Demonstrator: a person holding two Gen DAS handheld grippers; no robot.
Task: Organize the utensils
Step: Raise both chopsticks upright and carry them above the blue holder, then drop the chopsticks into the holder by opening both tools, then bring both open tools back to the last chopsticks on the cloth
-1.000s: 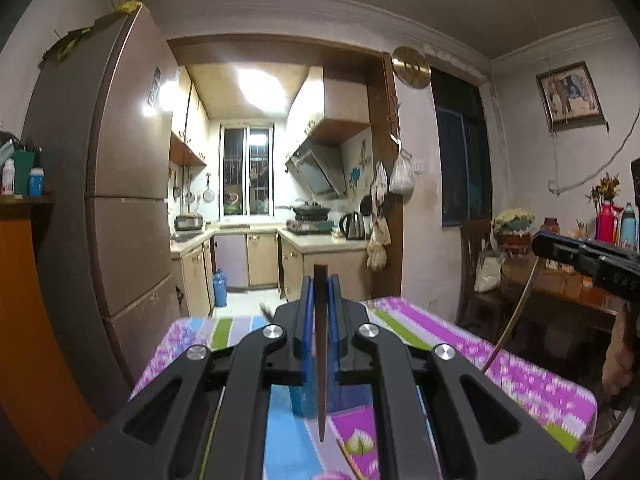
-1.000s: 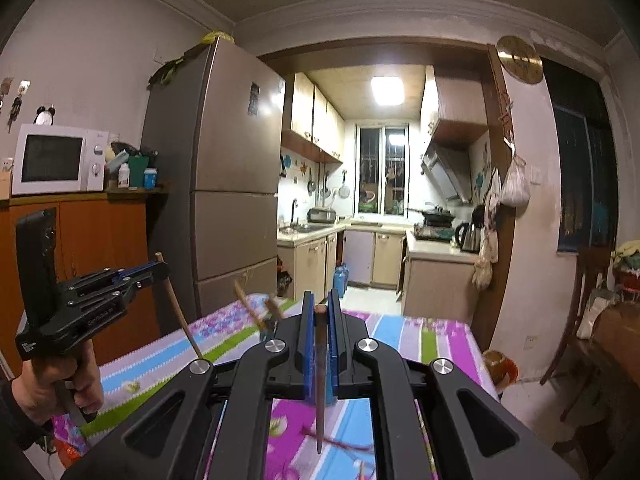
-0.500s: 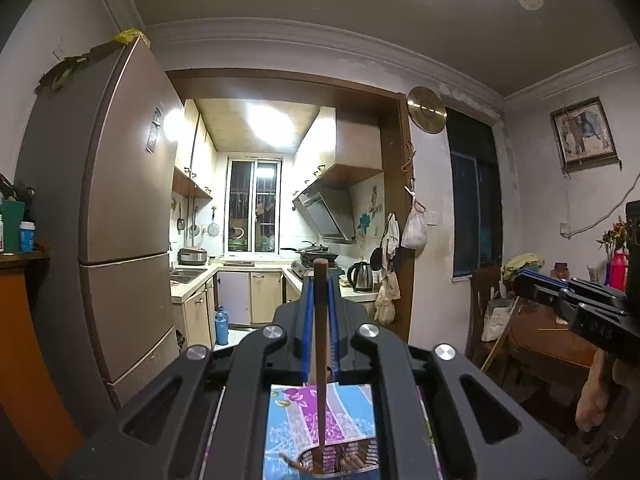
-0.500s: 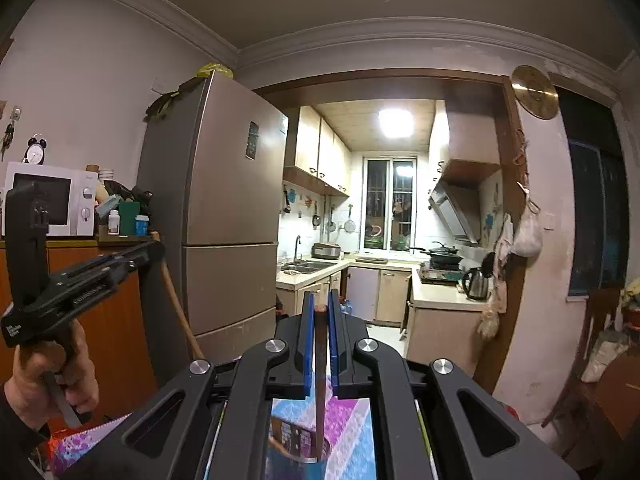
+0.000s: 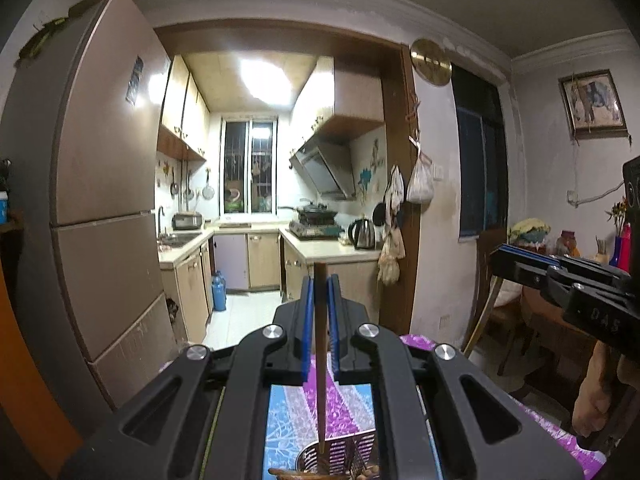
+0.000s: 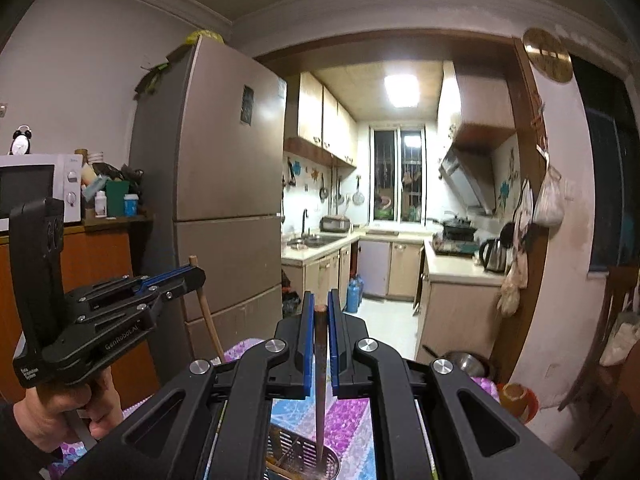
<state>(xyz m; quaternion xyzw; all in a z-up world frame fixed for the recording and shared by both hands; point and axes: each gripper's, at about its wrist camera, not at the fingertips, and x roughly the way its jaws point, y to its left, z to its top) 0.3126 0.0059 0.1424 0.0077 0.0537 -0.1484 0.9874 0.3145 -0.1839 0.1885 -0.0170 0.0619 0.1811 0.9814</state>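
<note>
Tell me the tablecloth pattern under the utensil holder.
Tablecloth: purple and light-blue stripes with a white floral print, clearest in the left wrist view.

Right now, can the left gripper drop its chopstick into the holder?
Probably yes. The left gripper holds its chopstick upright, tip just above the perforated holder, with nothing between them.

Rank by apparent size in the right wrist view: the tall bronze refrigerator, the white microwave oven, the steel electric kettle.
1. Tall bronze refrigerator, by far the largest.
2. White microwave oven, partly cut off at the frame edge.
3. Steel electric kettle, smallest, though it stands deeper in the kitchen, which shrinks it.
</note>
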